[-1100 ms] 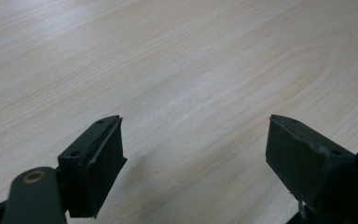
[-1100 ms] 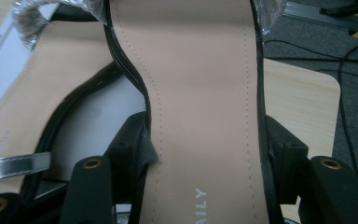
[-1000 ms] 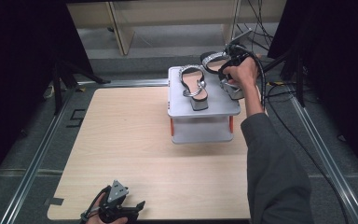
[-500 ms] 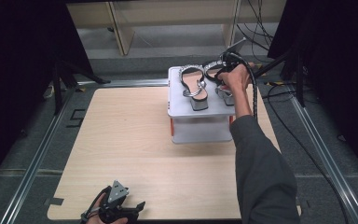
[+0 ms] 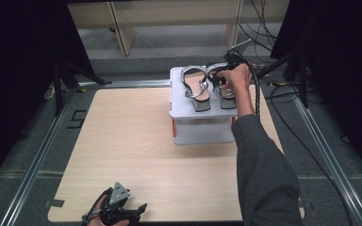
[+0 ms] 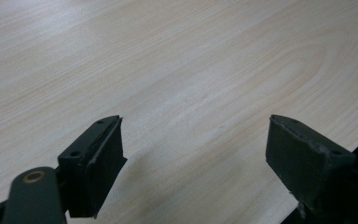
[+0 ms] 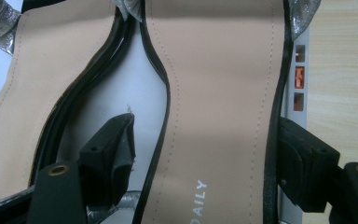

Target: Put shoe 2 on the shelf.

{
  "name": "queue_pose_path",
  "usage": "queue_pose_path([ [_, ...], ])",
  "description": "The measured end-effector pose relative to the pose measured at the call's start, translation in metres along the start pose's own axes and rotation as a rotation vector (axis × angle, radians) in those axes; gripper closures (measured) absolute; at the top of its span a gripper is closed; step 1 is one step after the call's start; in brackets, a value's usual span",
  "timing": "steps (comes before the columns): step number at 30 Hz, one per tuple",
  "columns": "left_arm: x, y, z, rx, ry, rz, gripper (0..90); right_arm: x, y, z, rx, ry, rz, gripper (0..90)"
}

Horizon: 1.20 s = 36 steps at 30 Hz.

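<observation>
High view: right gripper hovering over right sandal, which is sitting beside left sandal on grey box at far side of table. Left gripper resting at near table edge.

Left gripper view: jaws standing wide, nothing between.

Right gripper view: jaws just opening, straddling right sandal's insole; left pad off sole, right pad's contact unclear.

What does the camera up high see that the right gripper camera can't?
High view alone: the whole light wooden table, the white box stand, the left gripper resting near the table's front edge, a grey sleeve.

Right gripper view alone: the tan insole's "DAILY" lettering, open black jaws straddling it.

Both: the two silver-strapped heeled sandals side by side.
</observation>
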State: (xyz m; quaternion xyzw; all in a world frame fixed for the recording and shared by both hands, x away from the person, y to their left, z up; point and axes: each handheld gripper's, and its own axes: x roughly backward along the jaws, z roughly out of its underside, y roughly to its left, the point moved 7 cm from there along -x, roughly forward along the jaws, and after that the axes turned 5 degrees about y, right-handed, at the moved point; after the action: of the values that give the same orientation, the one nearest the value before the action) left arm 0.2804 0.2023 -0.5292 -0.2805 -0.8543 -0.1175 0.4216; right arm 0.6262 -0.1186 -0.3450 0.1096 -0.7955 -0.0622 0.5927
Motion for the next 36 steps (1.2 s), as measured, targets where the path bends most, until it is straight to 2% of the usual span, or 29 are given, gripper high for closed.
queue_pose_path([
  [1, 0.001, 0.000, 0.000, 0.005, 0.010, 0.004, 18.3, 0.000, -0.001, 0.000, -0.002, 0.004, -0.002, 27.4],
  [2, -0.001, 0.000, 0.000, 0.011, -0.003, -0.005, 18.3, 0.001, -0.001, -0.001, -0.015, -0.004, -0.003, 27.5],
  [3, 0.000, 0.000, 0.000, 0.006, 0.001, -0.003, 18.3, 0.001, -0.002, -0.002, -0.010, -0.004, 0.001, 27.6],
  [4, 0.001, 0.000, 0.000, 0.004, 0.009, 0.004, 18.3, 0.001, -0.001, -0.002, -0.026, -0.005, -0.004, 28.0],
  [5, 0.000, 0.000, 0.000, 0.000, -0.003, 0.000, 18.3, 0.002, -0.002, -0.002, -0.028, -0.011, -0.004, 28.2],
  [6, 0.003, 0.000, 0.002, -0.016, 0.020, 0.009, 18.3, 0.001, -0.004, -0.003, -0.006, -0.018, 0.001, 28.1],
  [7, 0.001, -0.002, -0.001, 0.016, -0.010, 0.010, 18.3, 0.001, -0.003, -0.003, -0.030, -0.023, -0.001, 27.8],
  [8, 0.003, 0.001, 0.001, -0.017, 0.019, 0.006, 18.3, 0.001, -0.003, -0.003, -0.021, -0.028, 0.008, 27.3],
  [11, 0.003, 0.001, 0.002, -0.024, 0.023, 0.007, 18.3, 0.001, -0.003, -0.003, -0.015, -0.028, 0.016, 28.1],
  [12, 0.003, 0.001, 0.002, -0.017, 0.024, 0.006, 18.3, 0.001, -0.003, -0.002, -0.011, -0.029, 0.027, 30.1],
  [14, 0.002, 0.002, 0.001, -0.025, 0.021, 0.008, 18.3, 0.003, -0.003, -0.003, 0.025, -0.039, 0.077, 31.5],
  [15, 0.002, 0.001, 0.002, -0.013, 0.023, 0.008, 18.3, 0.005, -0.001, -0.004, 0.030, -0.049, 0.089, 30.6],
  [16, 0.002, 0.001, 0.002, -0.012, 0.023, 0.009, 18.3, 0.008, 0.000, -0.006, 0.075, -0.056, 0.114, 29.7],
  [17, 0.002, 0.001, 0.002, -0.014, 0.023, 0.005, 18.3, 0.011, 0.003, -0.007, 0.082, -0.065, 0.131, 29.1],
  [18, 0.000, 0.000, 0.001, 0.012, -0.003, -0.001, 18.3, 0.015, 0.006, -0.008, 0.086, -0.074, 0.133, 29.0],
  [20, 0.000, 0.000, 0.000, 0.010, -0.007, -0.001, 18.3, 0.022, 0.008, -0.010, 0.101, -0.079, 0.120, 28.8],
  [22, 0.002, 0.000, 0.002, -0.017, 0.015, 0.013, 18.3, 0.030, 0.007, -0.014, 0.093, -0.114, 0.095, 28.8],
  [23, 0.003, 0.000, 0.002, -0.015, 0.014, 0.011, 18.3, 0.033, 0.007, -0.014, 0.080, -0.122, 0.087, 28.7],
  [24, 0.003, 0.000, 0.002, -0.016, 0.015, 0.011, 18.3, 0.038, 0.004, -0.014, 0.082, -0.127, 0.074, 28.7],
  [25, 0.003, 0.000, 0.002, -0.019, 0.019, 0.010, 18.3, 0.042, 0.000, -0.016, 0.109, -0.145, 0.058, 28.5],
  [26, 0.000, -0.003, -0.001, 0.026, -0.022, 0.014, 18.3, 0.045, -0.003, -0.017, 0.101, -0.164, 0.027, 28.5],
  [27, 0.000, -0.003, -0.001, 0.028, -0.028, 0.017, 18.3, 0.050, -0.007, -0.017, 0.093, -0.180, 0.019, 28.6],
  [28, 0.002, 0.000, 0.002, -0.014, 0.014, 0.010, 18.3, 0.055, -0.012, -0.016, 0.074, -0.183, 0.016, 28.5],
  [29, 0.000, -0.001, 0.001, 0.008, -0.003, 0.000, 18.3, 0.058, -0.017, -0.016, 0.085, -0.189, 0.021, 28.3],
  [31, 0.001, 0.000, 0.001, -0.010, 0.007, 0.001, 18.3, 0.065, -0.032, -0.012, 0.081, -0.186, 0.011, 27.6],
  [32, 0.000, -0.001, 0.001, 0.010, 0.001, -0.002, 18.3, 0.067, -0.039, -0.010, 0.081, -0.178, 0.023, 27.2],
  [34, -0.001, -0.001, 0.001, 0.009, 0.000, -0.002, 18.3, 0.068, -0.052, -0.006, 0.084, -0.171, 0.044, 27.1],
  [36, -0.001, -0.001, 0.001, 0.015, 0.000, -0.002, 18.3, 0.067, -0.061, 0.000, 0.082, -0.159, 0.031, 27.2],
])
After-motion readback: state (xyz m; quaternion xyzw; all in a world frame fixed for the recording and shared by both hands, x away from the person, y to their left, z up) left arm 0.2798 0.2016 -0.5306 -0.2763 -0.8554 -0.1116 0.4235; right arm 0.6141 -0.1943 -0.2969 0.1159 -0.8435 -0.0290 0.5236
